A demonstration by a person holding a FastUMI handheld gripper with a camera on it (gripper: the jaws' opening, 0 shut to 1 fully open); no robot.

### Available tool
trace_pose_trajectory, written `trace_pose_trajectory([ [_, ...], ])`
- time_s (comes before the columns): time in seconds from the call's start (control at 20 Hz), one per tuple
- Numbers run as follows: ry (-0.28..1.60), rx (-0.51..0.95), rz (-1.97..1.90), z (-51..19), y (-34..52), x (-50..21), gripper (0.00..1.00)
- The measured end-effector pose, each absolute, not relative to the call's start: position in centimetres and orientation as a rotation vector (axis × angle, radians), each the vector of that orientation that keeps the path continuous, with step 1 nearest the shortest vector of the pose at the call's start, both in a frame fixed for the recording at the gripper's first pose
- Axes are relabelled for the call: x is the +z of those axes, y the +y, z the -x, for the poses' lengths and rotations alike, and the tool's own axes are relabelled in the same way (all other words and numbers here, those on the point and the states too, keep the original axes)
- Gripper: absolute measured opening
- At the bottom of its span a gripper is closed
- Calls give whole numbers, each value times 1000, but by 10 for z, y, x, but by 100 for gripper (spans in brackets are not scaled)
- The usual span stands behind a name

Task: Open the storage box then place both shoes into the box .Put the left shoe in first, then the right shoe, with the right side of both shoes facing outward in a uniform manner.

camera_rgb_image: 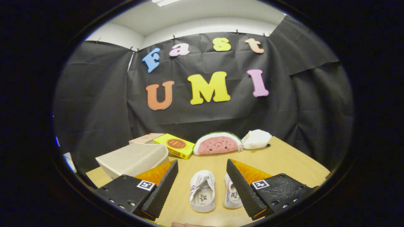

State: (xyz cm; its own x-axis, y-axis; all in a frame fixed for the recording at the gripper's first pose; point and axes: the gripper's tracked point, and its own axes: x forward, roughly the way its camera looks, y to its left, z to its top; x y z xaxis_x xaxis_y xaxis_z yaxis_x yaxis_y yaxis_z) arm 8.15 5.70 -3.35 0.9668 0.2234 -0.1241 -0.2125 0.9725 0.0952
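My fingers are spread wide apart and they hold nothing. Down between them, on the tabletop, sit two small white shoes side by side. One shoe lies right in the middle of the gap. The other shoe is just beside it, and my right finger hides part of it. Both shoes are long the same way my fingers point, with their toes away from me and their heels near me. I cannot tell for sure which one is the left shoe. The storage box sits off to my left, just past my left finger, and it looks closed. I think the box has to be opened first, so my fingers need to swing left, away from the shoes. Farther back I see a yellow box, a watermelon plush toy and a white plush toy near the black wall.
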Motion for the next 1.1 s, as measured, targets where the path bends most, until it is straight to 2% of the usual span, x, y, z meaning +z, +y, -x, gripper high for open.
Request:
trace_pose_trajectory([
  [0.55,441,739,-388,-158,179,-57,96],
  [0.9,729,845,-719,-175,216,-92,95],
  [1.0,778,866,-792,-176,228,-98,87],
  [1.1,796,884,-820,-175,235,-98,87],
])
